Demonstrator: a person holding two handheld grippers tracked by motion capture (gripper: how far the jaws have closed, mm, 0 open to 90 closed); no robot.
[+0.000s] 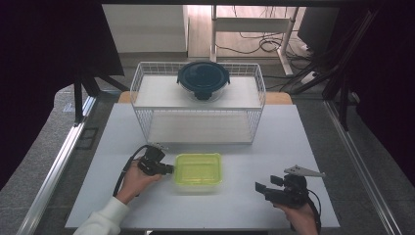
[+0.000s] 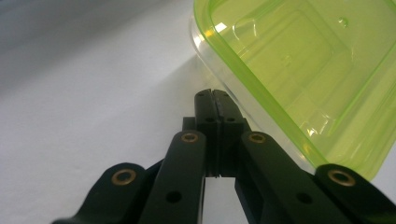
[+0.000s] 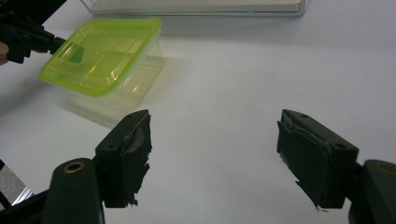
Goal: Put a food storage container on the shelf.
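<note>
High view: wire rack (image 1: 198, 128) behind green-lidded box (image 1: 198, 169), round container (image 1: 203, 79) atop.

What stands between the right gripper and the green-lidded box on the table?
Nothing visible does. Bare white table lies between the open right gripper and the green-lidded box. The shut left gripper sits at the box's far side, out of that path.
</note>
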